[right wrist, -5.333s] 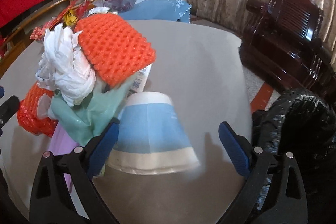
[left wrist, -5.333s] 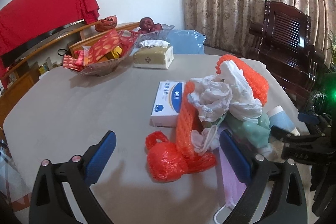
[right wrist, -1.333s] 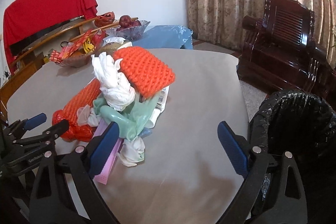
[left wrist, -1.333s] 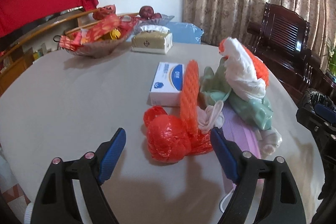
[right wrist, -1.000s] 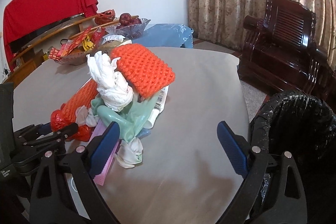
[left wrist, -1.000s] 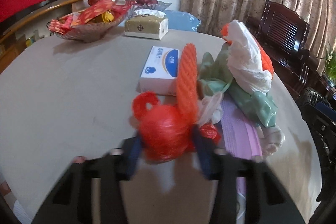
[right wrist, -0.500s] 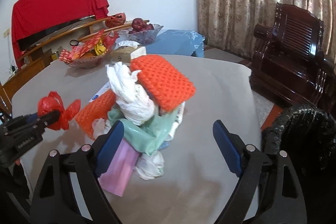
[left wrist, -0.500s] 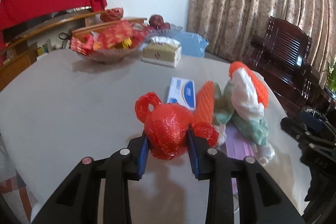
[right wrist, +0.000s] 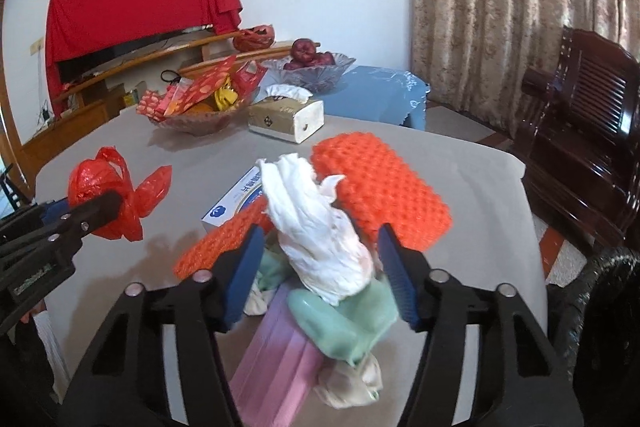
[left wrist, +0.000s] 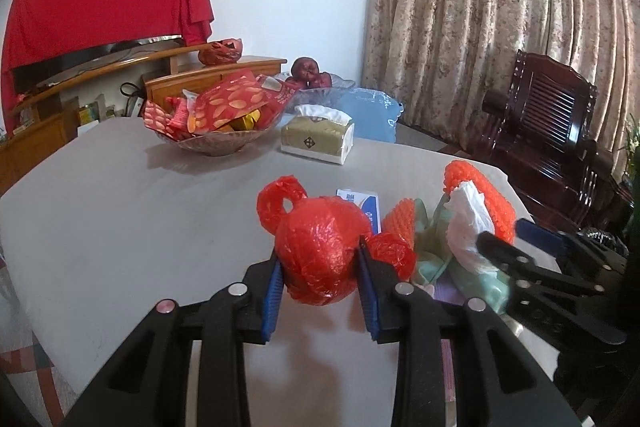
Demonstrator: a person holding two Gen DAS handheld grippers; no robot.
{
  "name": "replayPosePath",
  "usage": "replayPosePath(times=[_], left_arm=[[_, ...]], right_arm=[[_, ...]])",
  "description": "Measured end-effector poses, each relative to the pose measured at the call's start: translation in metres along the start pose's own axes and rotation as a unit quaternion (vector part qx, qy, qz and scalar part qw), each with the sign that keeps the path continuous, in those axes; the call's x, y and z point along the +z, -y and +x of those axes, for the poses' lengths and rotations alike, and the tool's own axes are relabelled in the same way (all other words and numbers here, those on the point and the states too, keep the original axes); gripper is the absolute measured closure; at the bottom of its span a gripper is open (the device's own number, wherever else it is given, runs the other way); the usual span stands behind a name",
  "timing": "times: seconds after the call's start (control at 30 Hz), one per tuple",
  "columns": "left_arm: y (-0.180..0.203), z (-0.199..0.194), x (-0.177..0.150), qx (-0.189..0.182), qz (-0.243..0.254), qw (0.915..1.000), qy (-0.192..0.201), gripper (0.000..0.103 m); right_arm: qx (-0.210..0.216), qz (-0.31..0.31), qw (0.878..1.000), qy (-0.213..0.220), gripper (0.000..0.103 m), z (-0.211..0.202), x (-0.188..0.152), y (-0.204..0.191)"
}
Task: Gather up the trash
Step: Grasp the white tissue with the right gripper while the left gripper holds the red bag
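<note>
Clearing has barely begun, judging by how much litter lies on the grey table [right wrist: 472, 163]. The one piece in hand is the crumpled red plastic bag [left wrist: 320, 251]: the left gripper [left wrist: 320, 291] has its blue pads clamped on either side of the wad, and in the right wrist view the bag hangs clear of the tabletop, toward the table's left edge. It has not reached the black-lined trash bin [right wrist: 600, 291], which stands off the table's right edge, beyond its near right corner.

The rest of the trash sits in one heap near the middle of the table, toward the near edge. A white crumpled plastic bag [right wrist: 320, 227] tops it, with an orange foam fruit net [right wrist: 380, 183] behind it, a second orange net [right wrist: 224, 243] to its left, a pale green bag [right wrist: 344, 323] beneath, a purple face mask [right wrist: 276, 363] lying flat in front, and a small whitish wad [right wrist: 352, 383] at the near end. The right gripper [right wrist: 320, 275] straddles the white bag, its jaws having just been closing around it; gaps still show beside the pads, so I judge it not yet gripped.

A white-and-blue box [right wrist: 236, 199] lies just behind the heap; whether it counts as trash I cannot tell. The snack bowl [right wrist: 196, 123] and tissue box [right wrist: 284, 119] at the far edge look like keepers.
</note>
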State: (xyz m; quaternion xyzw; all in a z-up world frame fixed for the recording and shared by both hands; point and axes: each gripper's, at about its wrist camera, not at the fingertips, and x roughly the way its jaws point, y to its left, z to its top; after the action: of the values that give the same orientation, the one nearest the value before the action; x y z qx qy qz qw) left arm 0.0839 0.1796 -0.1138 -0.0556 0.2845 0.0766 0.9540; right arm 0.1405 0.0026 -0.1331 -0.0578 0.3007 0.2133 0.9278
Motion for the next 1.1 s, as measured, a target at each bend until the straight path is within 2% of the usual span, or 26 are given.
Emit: replayPosePath(times=[0.13, 0.2, 0.3, 0.47, 0.8, 1.0, 1.1], left_arm=[[0.001, 0.003, -0.002, -0.001, -0.001, 1.0, -0.006, 0.07], [0.001, 0.003, -0.003, -0.001, -0.002, 1.0, -0.008, 0.07], [0.003, 0.003, -0.002, -0.003, 0.001, 1.0, -0.008, 0.07], [0.009, 0.0, 0.0, -0.006, 0.007, 1.0, -0.002, 0.07], [0.02, -0.015, 0.012, -0.013, 0.011, 0.9997, 0.015, 0.07], [0.036, -0.027, 0.019, -0.024, 0.023, 0.999, 0.029, 0.07], [0.054, -0.034, 0.023, -0.041, 0.028, 0.9982, 0.035, 0.07]], right_arm=[[0.001, -0.005, 1.0, -0.018, 0.069, 0.01, -0.005, -0.003], [0.002, -0.008, 1.0, -0.017, 0.081, 0.01, -0.006, -0.004], [0.006, -0.013, 1.0, -0.013, 0.091, 0.006, -0.004, -0.002], [0.014, -0.008, 1.0, -0.004, 0.098, -0.005, 0.0, 0.001], [0.044, 0.02, 0.998, 0.033, 0.098, -0.048, 0.015, 0.009], [0.025, 0.025, 0.998, 0.053, 0.098, -0.078, 0.021, 0.025], [0.005, 0.03, 0.998, 0.063, 0.098, -0.1, 0.018, 0.04]])
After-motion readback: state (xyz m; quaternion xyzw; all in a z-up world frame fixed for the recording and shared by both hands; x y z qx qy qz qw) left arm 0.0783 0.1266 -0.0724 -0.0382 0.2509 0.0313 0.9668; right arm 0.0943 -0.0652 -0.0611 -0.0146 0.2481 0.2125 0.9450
